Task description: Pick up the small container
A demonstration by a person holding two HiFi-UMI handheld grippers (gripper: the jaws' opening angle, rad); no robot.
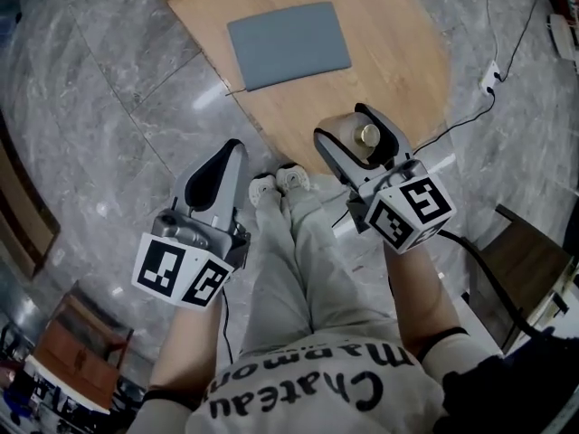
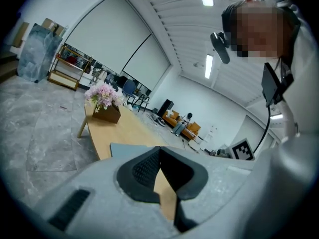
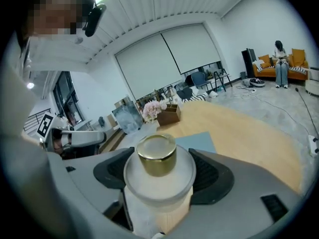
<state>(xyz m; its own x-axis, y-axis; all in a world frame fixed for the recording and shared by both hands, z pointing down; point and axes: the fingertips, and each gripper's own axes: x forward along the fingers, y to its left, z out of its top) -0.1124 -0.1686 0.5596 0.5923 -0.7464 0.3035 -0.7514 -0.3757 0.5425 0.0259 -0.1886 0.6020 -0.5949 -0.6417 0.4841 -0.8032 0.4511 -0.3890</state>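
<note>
The small container (image 1: pixel 366 136) is a frosted white jar with a gold cap. It sits between the jaws of my right gripper (image 1: pixel 360 141), which is shut on it, held above the near edge of the wooden table (image 1: pixel 407 61). In the right gripper view the small container (image 3: pixel 157 158) fills the gap between the dark pads (image 3: pixel 209 176), cap upward. My left gripper (image 1: pixel 232 149) hangs lower left, over the floor beside the table. In the left gripper view the left gripper (image 2: pixel 159 152) has its pads meeting at the tips with nothing between them.
A grey mat (image 1: pixel 289 43) lies on the table. A box of pink flowers (image 3: pixel 167 113) stands at the table's far end. The person's shoes (image 1: pixel 280 183) are by the table edge. A cable and socket (image 1: pixel 489 78) lie on the floor at right, near a dark chair (image 1: pixel 529 260).
</note>
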